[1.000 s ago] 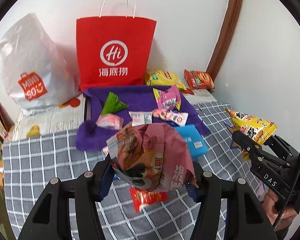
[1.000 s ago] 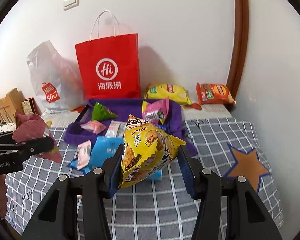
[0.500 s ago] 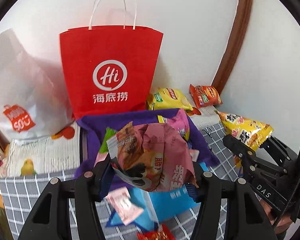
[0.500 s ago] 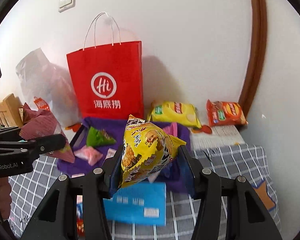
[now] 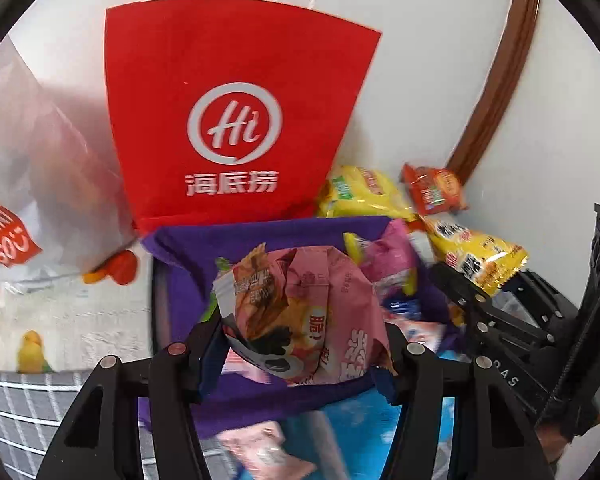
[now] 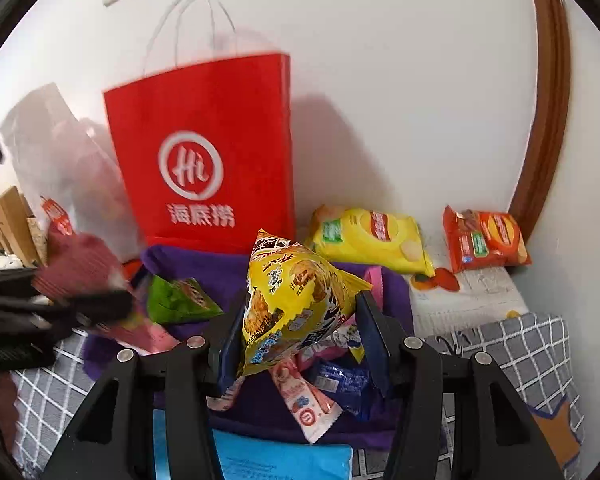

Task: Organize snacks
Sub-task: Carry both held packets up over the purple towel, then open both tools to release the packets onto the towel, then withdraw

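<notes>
At the bottom centre of the left wrist view, the left gripper [image 5: 304, 344] is clamped partway closed on a pink snack bag [image 5: 300, 316] above the purple tote [image 5: 259, 240]. The right gripper [image 6: 300, 336] likewise grips a yellow snack bag [image 6: 291, 300] at lower centre of its view, below the red paper bag [image 6: 203, 160].

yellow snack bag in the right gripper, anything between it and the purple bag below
Nothing visible blocks it. The yellow snack bag, clamped in the right gripper, hangs over the open purple bag, which already holds loose snacks, including a green packet.
</notes>
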Demonstrator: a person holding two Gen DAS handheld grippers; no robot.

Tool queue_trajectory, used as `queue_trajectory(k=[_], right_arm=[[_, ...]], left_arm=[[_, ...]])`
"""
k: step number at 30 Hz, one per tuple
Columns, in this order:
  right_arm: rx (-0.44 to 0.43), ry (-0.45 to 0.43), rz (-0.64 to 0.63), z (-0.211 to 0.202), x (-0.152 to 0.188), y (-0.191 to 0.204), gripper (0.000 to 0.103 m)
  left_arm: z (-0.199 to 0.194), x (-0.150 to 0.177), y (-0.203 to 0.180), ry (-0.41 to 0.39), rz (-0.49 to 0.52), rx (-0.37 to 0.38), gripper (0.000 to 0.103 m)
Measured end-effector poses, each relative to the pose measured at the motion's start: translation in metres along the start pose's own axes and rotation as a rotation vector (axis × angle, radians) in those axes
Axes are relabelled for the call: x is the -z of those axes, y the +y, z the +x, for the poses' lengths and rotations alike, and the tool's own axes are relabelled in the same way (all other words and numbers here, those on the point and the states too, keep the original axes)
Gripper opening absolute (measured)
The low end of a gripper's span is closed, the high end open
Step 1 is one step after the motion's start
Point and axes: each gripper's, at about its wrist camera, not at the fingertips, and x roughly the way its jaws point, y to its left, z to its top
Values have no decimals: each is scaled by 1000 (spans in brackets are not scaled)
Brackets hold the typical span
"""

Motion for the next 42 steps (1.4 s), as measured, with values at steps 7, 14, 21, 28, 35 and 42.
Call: queue_trajectory(k=[7,14,21,28,35,42], right_arm=[[-56,41,79,18,18,-16,52],[-104,46,110,21,21,-17,52],[-149,110,68,40,30,-3,52],[-126,132,83,48,33,-1,61],[-132,148,83,47,34,1,71],[-204,85,109,24,27,-3,72]], left_arm=[[12,-1,13,32,-48,4,58],[13,-1,17,31,-61,0,58],[24,-1,19,61,-75,9,58],[37,2,20,103,-94,32,58],[49,6,16,143,-93,30,58],[60,9,13,159,-77,2,59]])
